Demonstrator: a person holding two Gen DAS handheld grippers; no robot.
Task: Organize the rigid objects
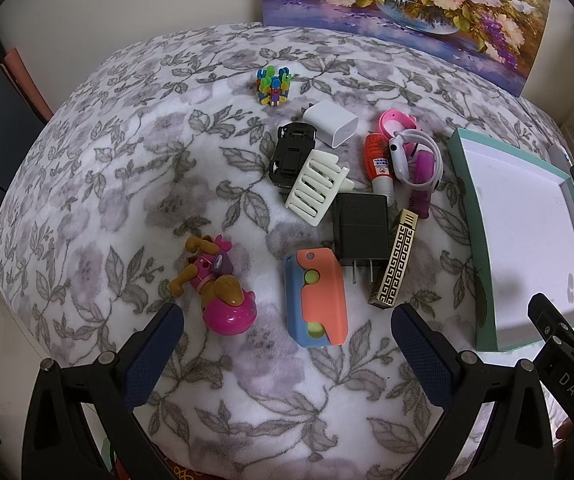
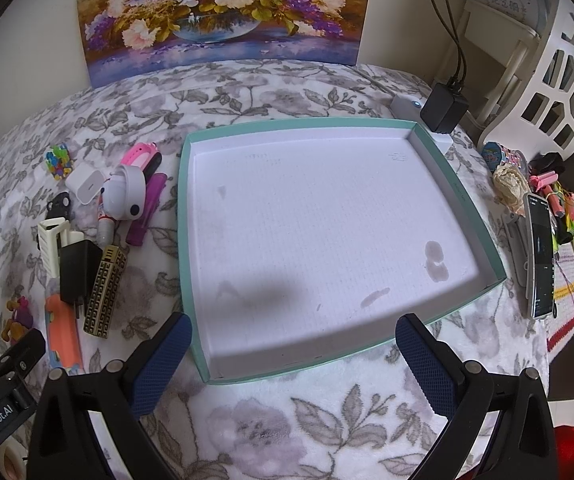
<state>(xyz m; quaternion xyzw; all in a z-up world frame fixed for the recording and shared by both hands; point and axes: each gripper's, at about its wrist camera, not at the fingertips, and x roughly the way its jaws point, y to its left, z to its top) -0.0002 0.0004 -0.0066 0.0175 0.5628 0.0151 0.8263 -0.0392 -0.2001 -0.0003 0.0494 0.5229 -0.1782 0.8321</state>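
Several small rigid objects lie on a floral blanket. In the left wrist view: an orange and blue toy (image 1: 314,298), a pink and brown toy dog (image 1: 217,284), a black charger (image 1: 361,230), a gold patterned lighter (image 1: 395,258), a cream hair clip (image 1: 315,186), a black toy car (image 1: 291,152), a white charger (image 1: 331,123), an orange tube (image 1: 379,162), a white and pink watch (image 1: 411,152) and a colourful block cluster (image 1: 273,85). My left gripper (image 1: 287,334) is open above the orange toy. A teal-rimmed empty box (image 2: 185,216) lies on the right. My right gripper (image 2: 293,346) is open over its near edge.
A flower painting (image 2: 227,12) leans on the wall behind. Right of the box lie a phone (image 2: 541,256), a black power adapter (image 2: 445,106) with cables, tape rolls and clips. A white lattice basket (image 2: 559,80) stands at far right. The right gripper's body shows in the left wrist view (image 1: 567,368).
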